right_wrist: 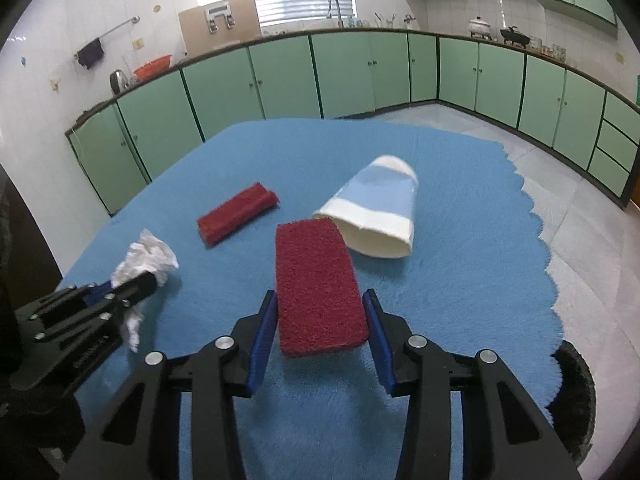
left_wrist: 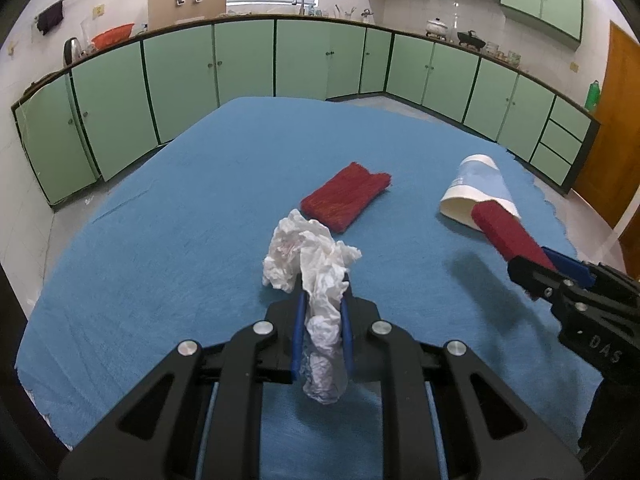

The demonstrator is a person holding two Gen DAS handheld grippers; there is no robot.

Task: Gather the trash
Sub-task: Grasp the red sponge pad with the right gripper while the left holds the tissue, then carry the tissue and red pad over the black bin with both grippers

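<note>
White crumpled tissue [left_wrist: 316,280] is pinched in our nearly closed left claw [left_wrist: 323,312] and a red scouring pad [right_wrist: 318,284] in our half-open right claw [right_wrist: 320,312], both above the blue-covered table [right_wrist: 460,280], presumably for binning.

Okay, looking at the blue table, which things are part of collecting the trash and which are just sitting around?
Part of the job:
- crumpled tissue, clamped in the left gripper
- red pad, held by the right gripper
- paper cup, lying on its side

Just there:
- second red pad
- kettle on the counter
</note>
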